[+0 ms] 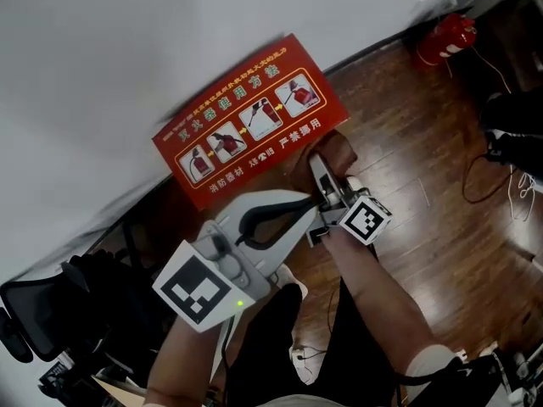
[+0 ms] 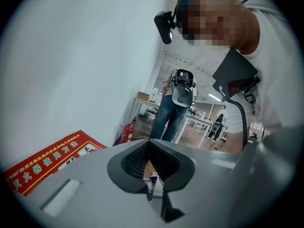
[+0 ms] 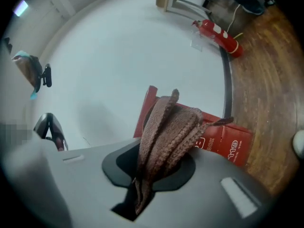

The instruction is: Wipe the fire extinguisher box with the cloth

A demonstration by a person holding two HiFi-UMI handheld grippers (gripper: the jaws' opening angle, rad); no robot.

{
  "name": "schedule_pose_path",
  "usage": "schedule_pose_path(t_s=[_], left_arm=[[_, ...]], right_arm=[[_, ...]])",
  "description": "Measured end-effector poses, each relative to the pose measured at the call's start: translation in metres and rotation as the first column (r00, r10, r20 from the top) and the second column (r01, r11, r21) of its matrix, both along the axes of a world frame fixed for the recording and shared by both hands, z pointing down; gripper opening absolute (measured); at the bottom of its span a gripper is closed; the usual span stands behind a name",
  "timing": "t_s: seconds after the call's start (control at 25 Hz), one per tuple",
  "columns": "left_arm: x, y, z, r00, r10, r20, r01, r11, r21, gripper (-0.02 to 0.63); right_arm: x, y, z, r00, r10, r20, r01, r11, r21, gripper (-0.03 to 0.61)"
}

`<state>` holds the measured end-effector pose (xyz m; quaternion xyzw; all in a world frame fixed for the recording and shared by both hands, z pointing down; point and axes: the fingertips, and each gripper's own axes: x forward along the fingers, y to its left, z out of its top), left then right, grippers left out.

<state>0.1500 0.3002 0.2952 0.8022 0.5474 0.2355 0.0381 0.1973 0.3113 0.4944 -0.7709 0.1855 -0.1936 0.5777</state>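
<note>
Your right gripper (image 3: 151, 171) has its jaws clamped on the brown cloth (image 3: 167, 127), which bunches up out of them toward 12 o'clock. In the head view, that cloth (image 1: 329, 153) sits against the near edge of the red fire extinguisher box (image 1: 246, 125), at the box's 4 o'clock corner, with the right gripper (image 1: 325, 185) directly behind it.

Your left gripper (image 2: 151, 171) has its jaws brought together with nothing between them. In the head view the left gripper (image 1: 299, 208) lies just beside the right one, at its 8 o'clock, tips pointing toward it.

The box stands on the wooden floor (image 1: 441, 159) against the white wall (image 1: 127, 49). A red fire extinguisher (image 1: 446, 37) lies at 1 o'clock, well apart from the box. A black office chair (image 1: 38, 312) sits at 8 o'clock.
</note>
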Motion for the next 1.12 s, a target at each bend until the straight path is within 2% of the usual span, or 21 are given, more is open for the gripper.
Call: schedule_pose_path(t_s=[0.16,0.36,0.52,0.68,0.92,1.12], left_arm=[[-0.014,-0.019,0.021,1.0,-0.007,0.01,0.007,1.0,0.002,-0.002],[-0.03,-0.04,0.041,0.999,-0.032,0.02,0.032,0.999,-0.032,-0.002],[-0.043,-0.052,0.06,0.999,-0.034,0.035,0.035,0.999,-0.036,-0.002],[-0.052,-0.065,0.081,0.997,-0.045,0.066,0.048,0.998,-0.046,-0.002],[-0.06,-0.09,0.111,0.994,-0.073,0.082,0.079,0.995,-0.067,-0.002],[-0.058,-0.103,0.134,0.993,-0.091,0.07,0.096,0.994,-0.058,-0.002]], right_arm=[[0.01,-0.01,0.024,0.998,0.065,0.0,-0.065,0.998,0.008,0.046],[0.022,-0.013,0.064,0.995,0.096,0.024,-0.095,0.995,-0.028,0.046],[0.016,-0.006,0.113,0.98,0.125,0.152,-0.112,0.99,-0.09,0.046],[0.018,-0.012,0.153,0.977,0.107,0.184,-0.087,0.99,-0.111,0.046],[0.022,-0.016,0.236,0.954,0.099,0.283,-0.051,0.984,-0.173,0.046],[0.02,-0.011,0.294,0.928,0.055,0.369,0.037,0.971,-0.237,0.046]])
